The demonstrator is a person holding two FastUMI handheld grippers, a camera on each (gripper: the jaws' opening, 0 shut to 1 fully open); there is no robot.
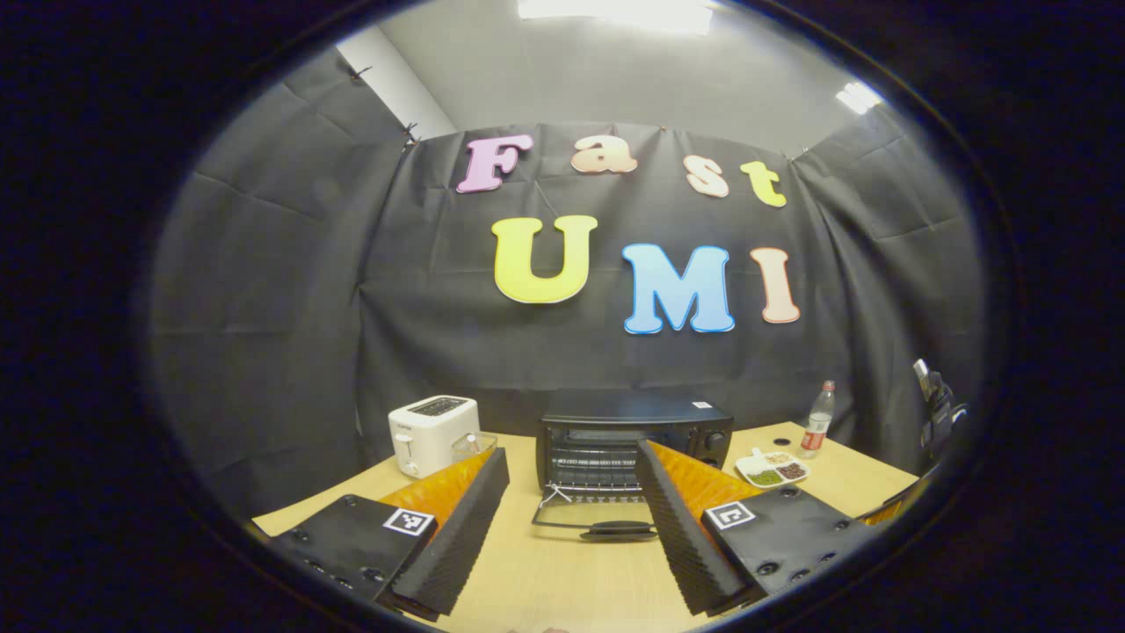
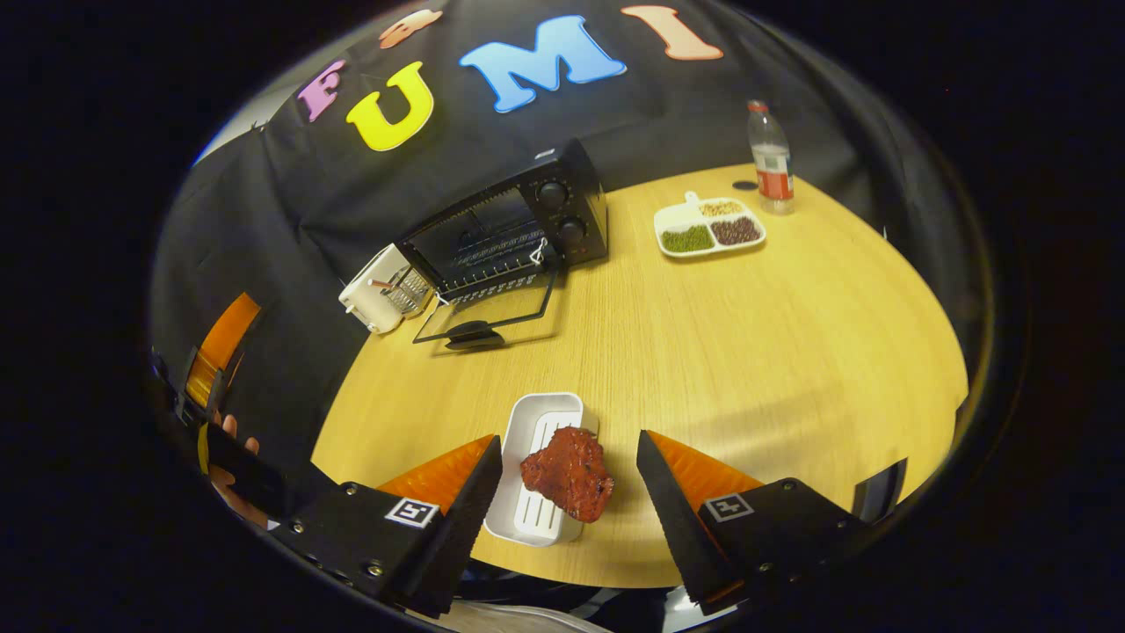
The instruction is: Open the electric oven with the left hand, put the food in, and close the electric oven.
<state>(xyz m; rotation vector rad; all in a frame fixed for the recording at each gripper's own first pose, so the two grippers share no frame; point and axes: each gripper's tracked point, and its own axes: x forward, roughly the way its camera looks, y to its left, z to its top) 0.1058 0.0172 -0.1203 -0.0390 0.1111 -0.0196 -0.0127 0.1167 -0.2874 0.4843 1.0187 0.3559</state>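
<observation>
In the left gripper view the left gripper (image 1: 571,466) hangs above the wooden table (image 1: 562,571) with its two fingers spread wide and nothing between them. Straight ahead, at the far side of the table against the black cloth wall, stands the black oven (image 1: 635,435). Its glass door (image 1: 591,520) is folded down flat toward the near side, the handle (image 1: 618,529) at its near edge, and the wire rack inside is bare. Just left of the oven sits a white toaster (image 1: 432,432), with a small clear container (image 1: 475,446) close beside it. To the right of the oven lies a white divided dish (image 1: 773,469) holding green, brown and pale grains, and a plastic bottle (image 1: 817,420) with a red label stands just beyond it.

In the right gripper view the right gripper (image 2: 569,453) is low over the near edge of the table (image 2: 747,352), fingers wide apart and gripping nothing. Between them lies the food, a dark red chunk of meat (image 2: 569,470), resting on the right rim of a white ribbed tray (image 2: 540,422) and partly overhanging it toward the table. Neither finger touches the meat. The oven (image 2: 518,229) stands well apart at the far left, door (image 2: 488,316) down, with the toaster (image 2: 378,290) on its left and the divided dish (image 2: 707,227) and bottle (image 2: 772,158) off to its right. At the left edge of this view a hand (image 2: 230,457) holds the other gripper, away from the table.
</observation>
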